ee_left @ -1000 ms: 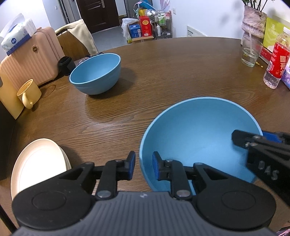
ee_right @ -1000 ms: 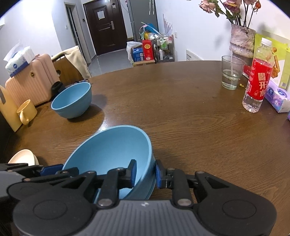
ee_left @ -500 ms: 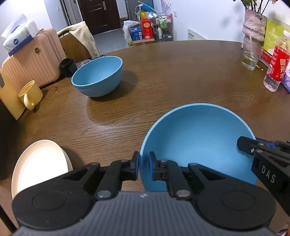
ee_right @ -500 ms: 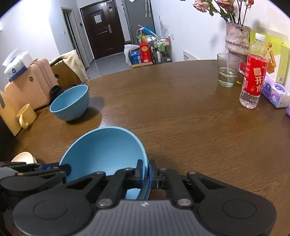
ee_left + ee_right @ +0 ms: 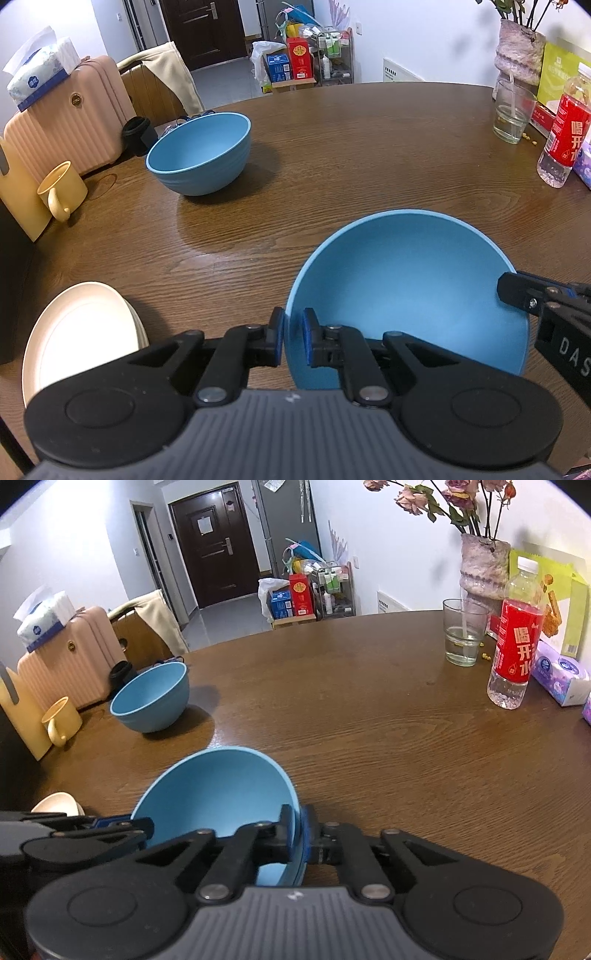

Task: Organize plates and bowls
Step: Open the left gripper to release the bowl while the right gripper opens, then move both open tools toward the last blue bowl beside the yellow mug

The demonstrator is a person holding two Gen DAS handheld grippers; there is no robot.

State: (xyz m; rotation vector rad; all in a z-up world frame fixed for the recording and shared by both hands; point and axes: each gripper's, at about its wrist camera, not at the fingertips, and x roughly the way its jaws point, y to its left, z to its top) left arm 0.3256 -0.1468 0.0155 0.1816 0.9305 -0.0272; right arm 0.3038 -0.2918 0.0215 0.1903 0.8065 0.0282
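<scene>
A blue bowl [image 5: 406, 288] sits at the near side of the round wooden table [image 5: 351, 147]. My left gripper [image 5: 293, 336] is shut on its near-left rim, one pad inside and one outside. My right gripper [image 5: 297, 830] is shut on the opposite rim of the same blue bowl [image 5: 218, 790]; its fingers [image 5: 524, 291] show at the bowl's right edge in the left wrist view. A second blue bowl [image 5: 201, 151] stands farther back on the left, also visible as the far bowl [image 5: 153, 698]. Cream plates [image 5: 81, 328] lie stacked at the near left.
A yellow mug [image 5: 61, 190] stands at the left edge beside a yellow board. At the far right are a glass [image 5: 463, 637], a red-labelled water bottle [image 5: 515, 646], a flower vase [image 5: 484, 572] and tissue packs. A pink suitcase [image 5: 62, 122] and a chair stand beyond the table.
Both grippers closed onto the near bowl's rim, on opposite sides. The bowl's far edge looks slightly raised toward the cameras; the hands barely moved.
</scene>
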